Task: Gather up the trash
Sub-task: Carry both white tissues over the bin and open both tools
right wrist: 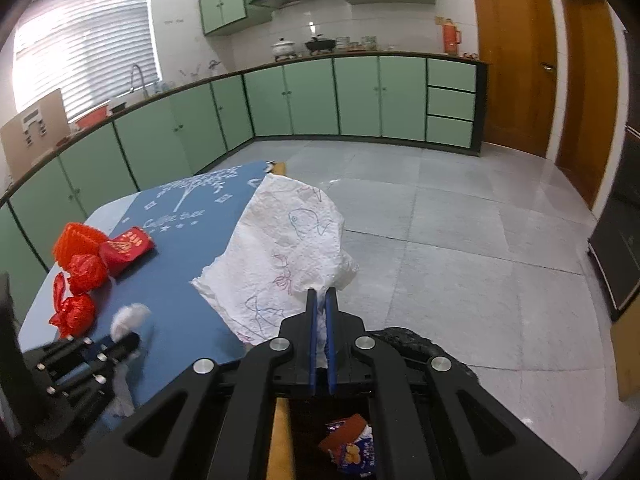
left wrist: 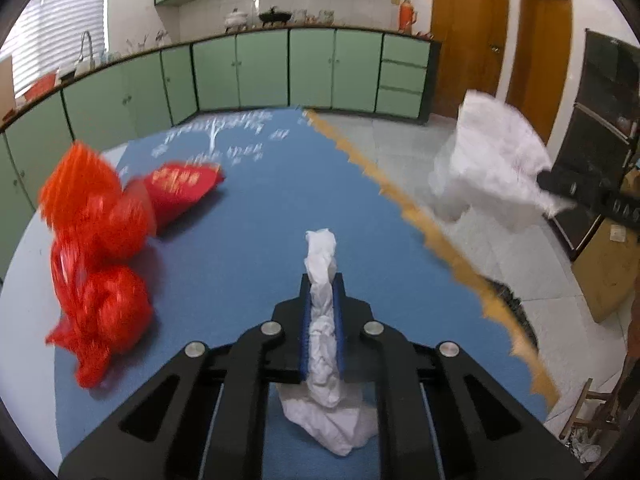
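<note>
My left gripper (left wrist: 322,280) is shut on a twisted white tissue (left wrist: 322,300) and holds it just above the blue tablecloth (left wrist: 260,220). It also shows in the right wrist view (right wrist: 120,340) at the lower left. My right gripper (right wrist: 320,296) is shut on a printed white paper towel (right wrist: 280,248) and holds it in the air past the table's right edge, above a black trash bin (right wrist: 420,346). That towel shows in the left wrist view (left wrist: 488,160) at the right. Red plastic bags (left wrist: 96,248) and a red packet (left wrist: 180,188) lie on the cloth at the left.
Snack wrappers (right wrist: 352,444) lie inside the bin below my right gripper. Green kitchen cabinets (right wrist: 312,100) run along the back and left walls. Wooden doors (right wrist: 516,60) stand at the right. A dark oven front (left wrist: 600,140) is at the far right. Grey floor tiles (right wrist: 460,220) lie beyond the table.
</note>
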A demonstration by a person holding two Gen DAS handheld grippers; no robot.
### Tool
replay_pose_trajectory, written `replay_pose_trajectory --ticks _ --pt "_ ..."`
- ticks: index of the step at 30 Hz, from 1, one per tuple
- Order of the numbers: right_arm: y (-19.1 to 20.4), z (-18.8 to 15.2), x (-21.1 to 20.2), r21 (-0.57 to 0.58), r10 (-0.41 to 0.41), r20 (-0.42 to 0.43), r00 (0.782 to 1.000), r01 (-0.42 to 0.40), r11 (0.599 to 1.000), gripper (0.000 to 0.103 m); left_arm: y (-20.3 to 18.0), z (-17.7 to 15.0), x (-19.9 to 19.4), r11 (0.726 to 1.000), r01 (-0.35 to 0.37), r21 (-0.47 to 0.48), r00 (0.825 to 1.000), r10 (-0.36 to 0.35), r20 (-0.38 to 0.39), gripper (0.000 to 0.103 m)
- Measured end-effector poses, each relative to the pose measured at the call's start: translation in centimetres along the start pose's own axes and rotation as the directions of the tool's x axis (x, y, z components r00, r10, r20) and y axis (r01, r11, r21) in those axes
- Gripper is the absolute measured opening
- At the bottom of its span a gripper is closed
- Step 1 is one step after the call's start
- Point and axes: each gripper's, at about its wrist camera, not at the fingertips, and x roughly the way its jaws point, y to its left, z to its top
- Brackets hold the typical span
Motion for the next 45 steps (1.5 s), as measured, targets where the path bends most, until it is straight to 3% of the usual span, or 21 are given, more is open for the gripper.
replay_pose_trajectory --ticks 6,13,23,27,29,30,31,37,42,45 --pt "-3.2 -0.8 -2.0 0.044 -0.074 0.014 0.997 0.074 0.996 0.004 -3.6 3.3 -0.6 0.995 0.098 0.027 0.993 -0.099 0.068 0.008" --pt "-7.5 -2.3 -4.5 0.111 -0.164 0.017 0.986 0.161 0.981 0.004 -10.1 5.2 0.2 0.97 0.238 0.053 0.967 -0.242 0.08 0.008" --pt "-10.9 -5.8 -4.6 0.157 -0.251 -0.056 0.966 0.257 0.954 0.004 -16.7 3.8 3.6 0.924 0.37 0.101 0.929 -0.367 -0.045 0.009" --pt "-11.9 -7.1 -4.1 0.174 -0.264 -0.093 0.96 0.276 0.945 0.004 -18.0 2.9 5.3 0.914 0.387 0.119 0.92 -0.375 -0.114 0.015" --pt "-12.5 -7.5 -4.0 0.181 -0.267 -0.105 0.958 0.282 0.942 0.004 -18.0 2.7 5.5 0.916 0.382 0.123 0.922 -0.368 -0.122 0.026" --pt "-12.6 -7.6 -3.9 0.185 -0.266 -0.109 0.958 0.283 0.941 0.004 -17.8 2.7 5.4 0.916 0.381 0.122 0.922 -0.368 -0.118 0.041" --pt "-12.8 -7.7 -3.9 0.187 -0.265 -0.113 0.958 0.283 0.941 0.004 -17.7 2.7 5.3 0.918 0.376 0.122 0.925 -0.364 -0.109 0.046" --pt "-12.6 -8.0 -3.5 0.184 -0.251 -0.123 0.96 0.271 0.945 0.004 -16.6 3.1 4.5 0.923 0.372 0.097 0.928 -0.365 -0.078 0.049" --pt "-12.3 -8.5 -2.6 0.167 -0.231 -0.149 0.961 0.255 0.952 0.004 -15.2 3.5 3.3 0.939 0.332 0.091 0.943 -0.33 -0.034 0.05" --pt "-11.9 -9.0 -1.7 0.151 -0.214 -0.187 0.959 0.243 0.958 0.019 -13.9 3.9 2.6 0.95 0.303 0.074 0.953 -0.303 -0.006 0.05"
